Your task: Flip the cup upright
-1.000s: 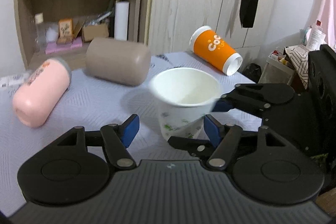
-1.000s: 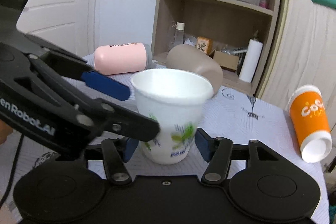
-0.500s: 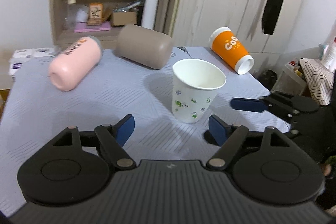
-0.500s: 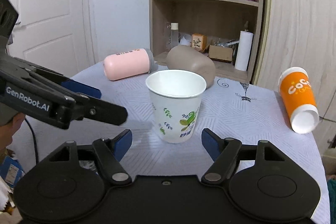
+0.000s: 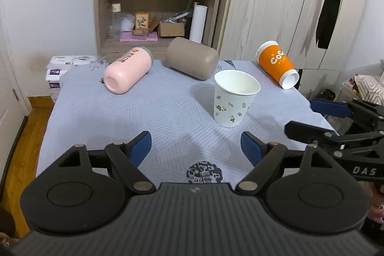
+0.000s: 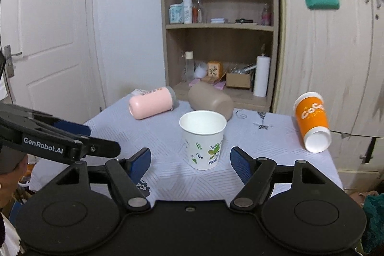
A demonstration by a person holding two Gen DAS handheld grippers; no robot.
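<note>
Paper cup (image 5: pixel 234 97) with leaf print stands upright, mouth up, at centre frame on the grey cloth (image 5: pixel 148 112), so flipping looks done, with left gripper (image 5: pixel 195 146) and right gripper (image 6: pixel 190 161) both spread wide, empty, clear of it.

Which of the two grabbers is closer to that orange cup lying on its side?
Right. The right gripper sits off the table's right edge, just in front of the orange cup; the left gripper is out at the table's left side.
</note>
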